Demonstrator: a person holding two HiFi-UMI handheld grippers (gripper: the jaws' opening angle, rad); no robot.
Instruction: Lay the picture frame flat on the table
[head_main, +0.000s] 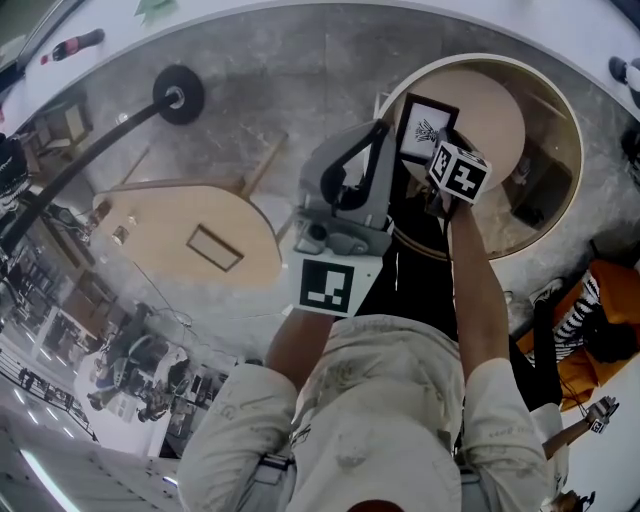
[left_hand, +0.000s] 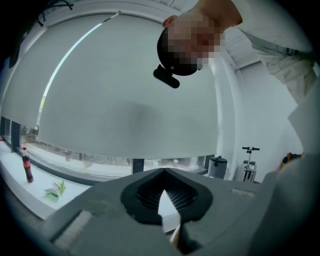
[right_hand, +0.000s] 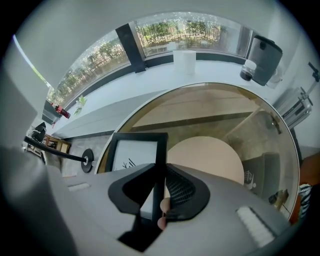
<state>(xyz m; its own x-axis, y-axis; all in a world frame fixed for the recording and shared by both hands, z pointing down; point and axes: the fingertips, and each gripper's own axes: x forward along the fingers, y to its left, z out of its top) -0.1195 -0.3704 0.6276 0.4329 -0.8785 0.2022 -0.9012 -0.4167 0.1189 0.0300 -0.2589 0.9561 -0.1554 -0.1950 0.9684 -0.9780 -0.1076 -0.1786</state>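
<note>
The round glass surface (head_main: 572, 120) fills the upper right of the head view. Over it, near its left rim, is the black picture frame (head_main: 424, 127), picture side showing; I cannot tell whether it touches the glass. My right hand-held gripper (right_hand: 161, 175) pinches the frame's right edge. My left hand-held gripper (left_hand: 164, 172) is pressed together, empty.
</note>
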